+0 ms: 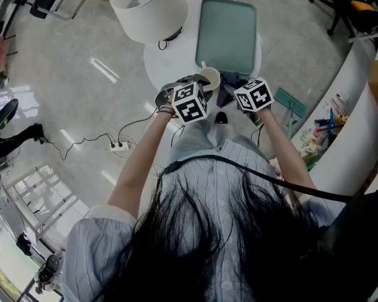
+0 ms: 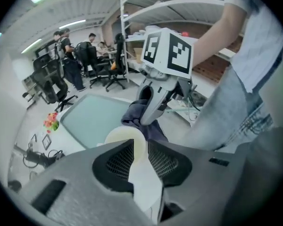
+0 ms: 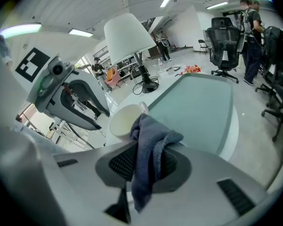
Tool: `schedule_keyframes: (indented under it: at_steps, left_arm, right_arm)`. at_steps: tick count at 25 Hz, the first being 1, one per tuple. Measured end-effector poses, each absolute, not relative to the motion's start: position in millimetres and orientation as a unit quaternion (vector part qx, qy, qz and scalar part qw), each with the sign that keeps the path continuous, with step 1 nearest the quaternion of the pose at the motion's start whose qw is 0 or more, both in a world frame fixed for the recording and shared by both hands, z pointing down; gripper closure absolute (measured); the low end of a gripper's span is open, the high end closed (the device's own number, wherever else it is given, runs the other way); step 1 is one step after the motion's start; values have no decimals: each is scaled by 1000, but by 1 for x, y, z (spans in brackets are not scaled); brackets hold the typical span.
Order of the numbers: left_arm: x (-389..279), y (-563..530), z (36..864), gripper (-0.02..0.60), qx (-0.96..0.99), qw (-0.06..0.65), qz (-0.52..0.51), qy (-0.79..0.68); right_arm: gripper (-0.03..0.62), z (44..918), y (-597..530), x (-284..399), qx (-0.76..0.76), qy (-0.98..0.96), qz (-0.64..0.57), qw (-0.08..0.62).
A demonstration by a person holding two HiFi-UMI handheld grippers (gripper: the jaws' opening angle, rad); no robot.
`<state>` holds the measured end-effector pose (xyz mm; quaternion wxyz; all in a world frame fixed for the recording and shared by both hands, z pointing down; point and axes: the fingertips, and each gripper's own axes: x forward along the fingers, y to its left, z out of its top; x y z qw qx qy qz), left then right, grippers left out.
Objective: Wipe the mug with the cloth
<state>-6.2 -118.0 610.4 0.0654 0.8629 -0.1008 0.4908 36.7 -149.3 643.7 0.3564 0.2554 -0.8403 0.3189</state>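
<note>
A cream mug (image 1: 209,78) is held up above the near edge of a round white table (image 1: 156,60). My left gripper (image 2: 138,150) is shut on the mug (image 2: 132,145), clamping its wall between the pads. My right gripper (image 3: 146,160) is shut on a grey-blue cloth (image 3: 148,149) that hangs out of its jaws. In the right gripper view the cloth's upper fold lies against the mug (image 3: 126,119) rim. The cloth (image 2: 142,113) shows just behind the mug in the left gripper view, under the right gripper (image 2: 153,109). Both marker cubes sit side by side in the head view, the cloth (image 1: 228,87) between them.
A pale green tray (image 1: 227,35) lies on the table beyond the mug. A white lamp shade (image 1: 147,6) stands at the table's left. Cables and a power strip (image 1: 119,146) run over the floor at left. Office chairs and people are in the background.
</note>
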Motion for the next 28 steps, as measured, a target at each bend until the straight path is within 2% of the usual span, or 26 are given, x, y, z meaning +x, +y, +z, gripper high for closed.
schedule_keyframes:
  at_steps: [8, 18, 21, 23, 28]
  left_arm:
    - [6, -130, 614, 503, 837, 178, 462, -234]
    - [14, -125, 644, 503, 798, 191, 509, -259]
    - [12, -126, 651, 506, 788, 179, 525, -267]
    - [10, -128, 653, 530, 786, 154, 536, -267]
    - [10, -126, 655, 541, 794, 92, 560, -219]
  right_arm:
    - [511, 645, -150, 36, 257, -839, 327, 350]
    - [511, 645, -150, 36, 259, -838, 338, 341]
    - [511, 644, -150, 35, 260, -838, 340, 339]
    - [511, 644, -149, 35, 260, -838, 341, 338]
    - [511, 645, -148, 35, 259, -838, 343, 336]
